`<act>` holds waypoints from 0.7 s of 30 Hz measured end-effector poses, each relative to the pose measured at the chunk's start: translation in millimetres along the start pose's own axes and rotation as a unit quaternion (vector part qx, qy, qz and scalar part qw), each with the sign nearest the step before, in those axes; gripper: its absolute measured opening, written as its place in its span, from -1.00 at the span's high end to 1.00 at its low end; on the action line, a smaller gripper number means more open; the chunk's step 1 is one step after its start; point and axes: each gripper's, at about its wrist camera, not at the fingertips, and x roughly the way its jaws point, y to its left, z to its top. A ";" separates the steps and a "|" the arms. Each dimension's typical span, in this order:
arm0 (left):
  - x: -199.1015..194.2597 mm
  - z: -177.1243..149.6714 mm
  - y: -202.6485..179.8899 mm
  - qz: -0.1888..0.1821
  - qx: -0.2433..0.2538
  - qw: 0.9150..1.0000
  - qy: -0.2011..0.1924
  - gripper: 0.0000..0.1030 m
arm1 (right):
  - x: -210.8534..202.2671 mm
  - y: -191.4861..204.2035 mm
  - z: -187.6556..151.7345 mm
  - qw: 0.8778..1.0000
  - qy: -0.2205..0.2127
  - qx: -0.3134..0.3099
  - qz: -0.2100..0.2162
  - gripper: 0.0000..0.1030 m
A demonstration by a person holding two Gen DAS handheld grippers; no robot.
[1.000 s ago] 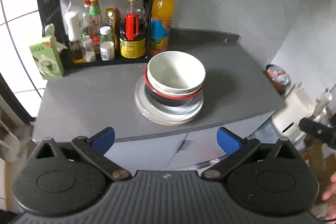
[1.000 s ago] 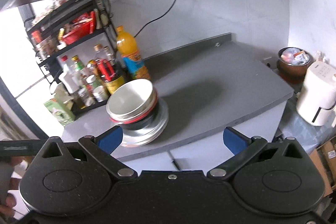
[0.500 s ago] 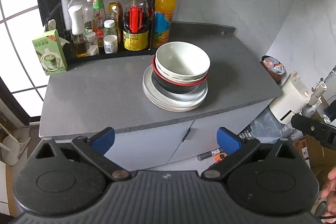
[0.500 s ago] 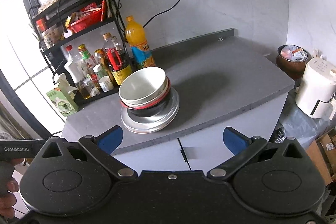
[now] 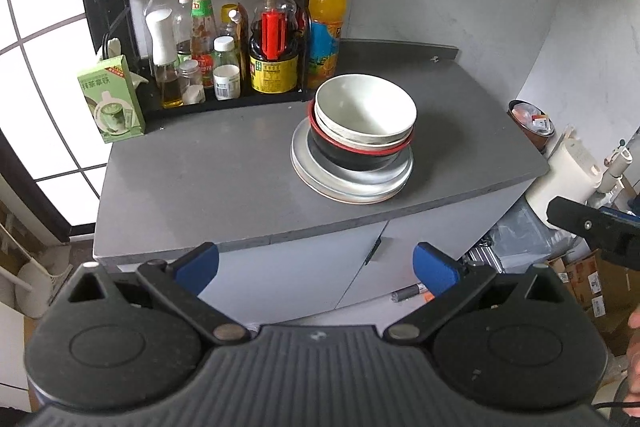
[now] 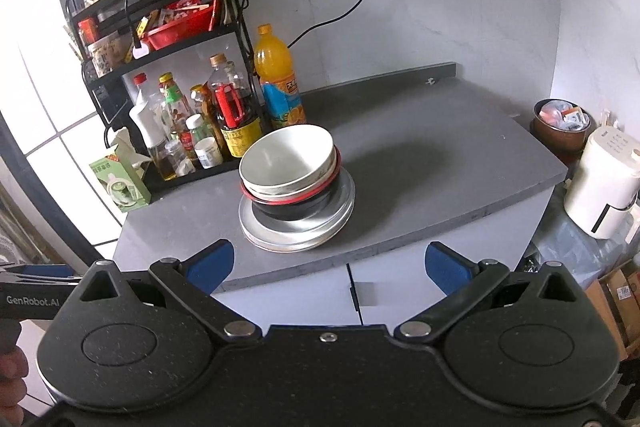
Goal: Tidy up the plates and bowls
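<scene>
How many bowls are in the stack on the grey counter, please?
3 visible: a white bowl on top, a second white bowl nested under it, and a black bowl with a red rim below, standing on the metal plates. Another could be hidden inside the nest.

Walls: you face pale marble-look tile (image 6: 460, 7).
Window: bright, at your nine o'clock (image 5: 36, 75).
Counter: grey top (image 5: 208, 179), twelve o'clock.
</scene>
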 end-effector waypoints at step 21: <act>13.1 6.2 10.4 0.000 -0.009 1.000 0.004 -0.99 | 13.9 12.2 -0.4 1.000 0.008 -0.010 -0.001 -0.99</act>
